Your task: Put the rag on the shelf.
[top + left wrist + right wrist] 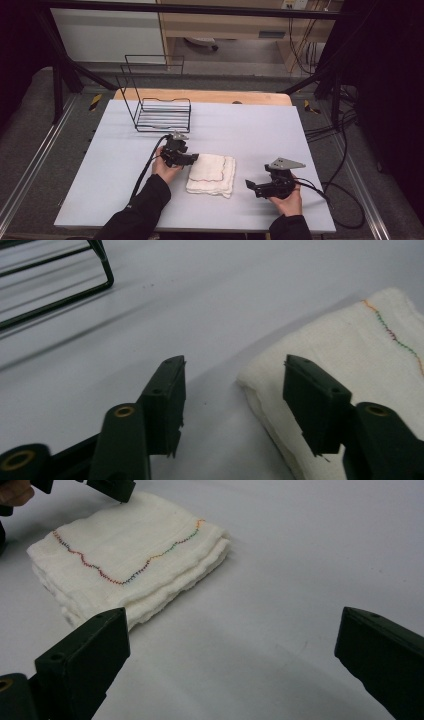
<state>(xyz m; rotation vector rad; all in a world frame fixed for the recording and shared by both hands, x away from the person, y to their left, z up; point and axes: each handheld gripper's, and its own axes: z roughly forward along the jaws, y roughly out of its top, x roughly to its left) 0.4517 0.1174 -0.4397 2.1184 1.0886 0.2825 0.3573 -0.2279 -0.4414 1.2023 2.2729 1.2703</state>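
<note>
A folded white cloth (212, 175) with a wavy line of coloured stitching lies on the pale table, a little in front of its centre. My left gripper (192, 159) is at the cloth's far left corner. In the left gripper view its jaws (235, 365) stand apart, and the cloth's (350, 355) corner edge lies between them, untouched by the pads. My right gripper (251, 186) rests low on the table to the right of the cloth, pointing at it. Its jaws (232, 617) are wide open over bare table, with the cloth (130, 565) just beyond them.
A black wire rack (160, 112) stands at the table's back left, close behind the left hand; its base bars (55, 295) show in the left gripper view. Cables trail from both grippers. The pale tabletop (260, 130) extends to the right and back.
</note>
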